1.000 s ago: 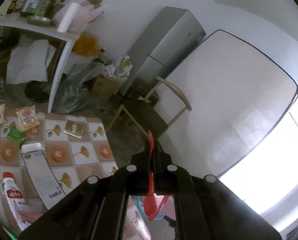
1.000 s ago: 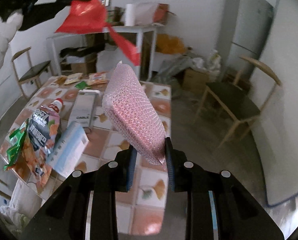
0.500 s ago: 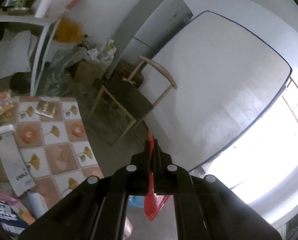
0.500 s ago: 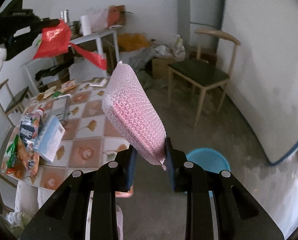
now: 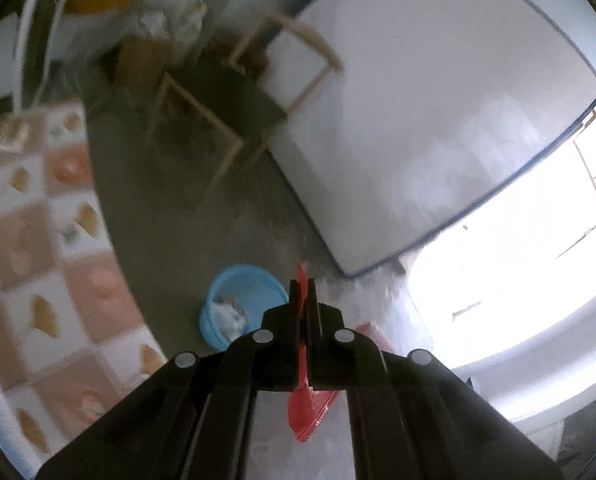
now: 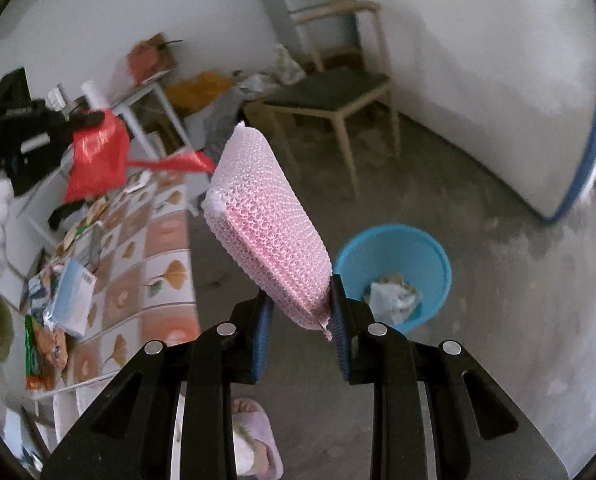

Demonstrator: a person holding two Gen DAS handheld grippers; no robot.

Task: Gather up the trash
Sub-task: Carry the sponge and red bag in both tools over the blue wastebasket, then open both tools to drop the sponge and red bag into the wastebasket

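My left gripper [image 5: 302,294] is shut on a thin red plastic wrapper [image 5: 308,412]; its edge pokes out past the tips and the rest hangs below the jaws. A blue bin [image 5: 239,304] with crumpled paper inside stands on the floor just left of those tips. In the right wrist view my right gripper [image 6: 300,312] is shut on a pink mesh scrubbing sponge [image 6: 265,224] that sticks up and to the left. The blue bin [image 6: 394,264] lies just right of that gripper. The left gripper with the red wrapper [image 6: 97,156] shows at the far left, above the table.
A tiled table [image 6: 165,256] with leaf patterns carries several wrappers and a blue box [image 6: 71,300]. A wooden chair [image 6: 338,96] stands behind the bin, with a white board [image 6: 498,92] leaning on the wall. A slippered foot [image 6: 251,436] is on the concrete floor below.
Both grippers swung away from the table and tilted down toward the floor; the blue bin has come into both views. Each grip is unchanged.
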